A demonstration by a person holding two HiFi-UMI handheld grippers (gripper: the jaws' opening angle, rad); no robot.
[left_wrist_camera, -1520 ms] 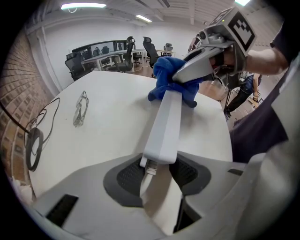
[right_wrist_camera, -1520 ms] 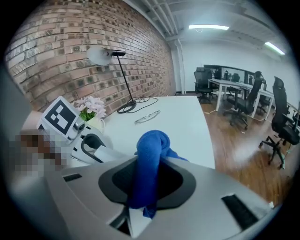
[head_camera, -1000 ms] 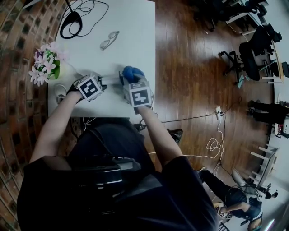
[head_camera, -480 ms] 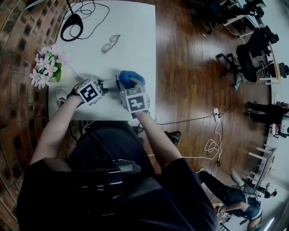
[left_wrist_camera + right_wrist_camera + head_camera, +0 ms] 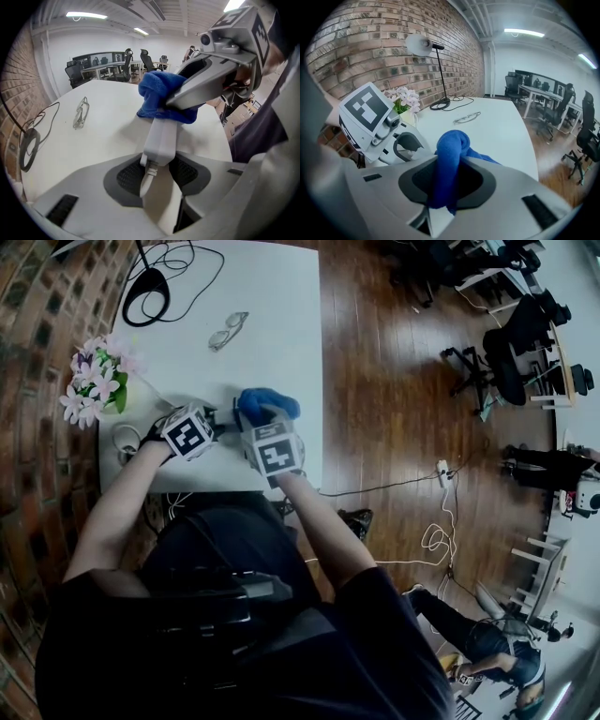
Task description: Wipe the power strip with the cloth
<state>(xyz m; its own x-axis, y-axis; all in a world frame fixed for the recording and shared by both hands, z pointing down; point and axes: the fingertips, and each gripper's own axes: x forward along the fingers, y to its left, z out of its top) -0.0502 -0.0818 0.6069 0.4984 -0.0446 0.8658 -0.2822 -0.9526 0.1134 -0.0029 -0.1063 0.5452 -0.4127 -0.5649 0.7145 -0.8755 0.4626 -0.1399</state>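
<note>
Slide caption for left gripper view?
Left gripper holds the power strip at its cord end; right gripper holds the blue cloth on it.

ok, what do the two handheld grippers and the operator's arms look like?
The left gripper and right gripper have light grey moulded plastic claws with dark textured pads. Each carries a white cube with black square markers. The person wears a black short-sleeved top.

two hand-held grippers (image 5: 154, 174) (image 5: 447, 182), one cloth (image 5: 269, 403), one power strip (image 5: 161, 137)
</note>
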